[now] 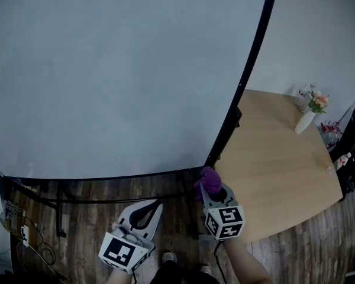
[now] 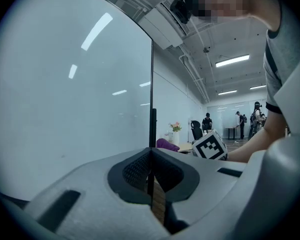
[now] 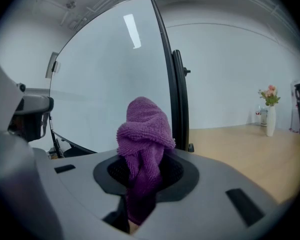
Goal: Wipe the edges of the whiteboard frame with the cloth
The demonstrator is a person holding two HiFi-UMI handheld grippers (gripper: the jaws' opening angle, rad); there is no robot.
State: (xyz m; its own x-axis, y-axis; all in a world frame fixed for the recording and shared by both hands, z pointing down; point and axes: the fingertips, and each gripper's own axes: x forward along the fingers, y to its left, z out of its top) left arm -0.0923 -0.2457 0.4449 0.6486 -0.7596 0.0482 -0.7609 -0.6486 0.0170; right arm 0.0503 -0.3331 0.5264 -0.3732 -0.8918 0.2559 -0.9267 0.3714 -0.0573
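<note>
Near the lower right corner of the whiteboard [image 1: 118, 70], the right gripper [image 1: 211, 188] is clamped on a purple cloth [image 1: 210, 181]. The cloth is bunched into a rounded wad that sticks up past the jaw tips, with a tail hanging down between the jaws. In the head view the wad lies just below the spot where the bottom edge of the black frame [image 1: 248, 64] meets its right edge. Whether the cloth touches the frame cannot be told. The right gripper view shows the terry cloth [image 3: 144, 134] upright in the jaws, with the frame's right edge [image 3: 162, 69] and a black upright post [image 3: 180, 99] rising just behind it.

To the left and nearer the person, the left gripper [image 1: 155, 204] hangs over the dark wooden floor [image 1: 89, 235], below the board's bottom edge. Its own view shows the jaws pressed together in a thin line, pointing along the board's surface toward the frame's right edge.

To the right of the board stands a light wooden tabletop [image 1: 278, 158]. On its far right side is a white vase [image 1: 304, 122] holding pink and orange flowers [image 1: 317, 101], well apart from both grippers.
</note>
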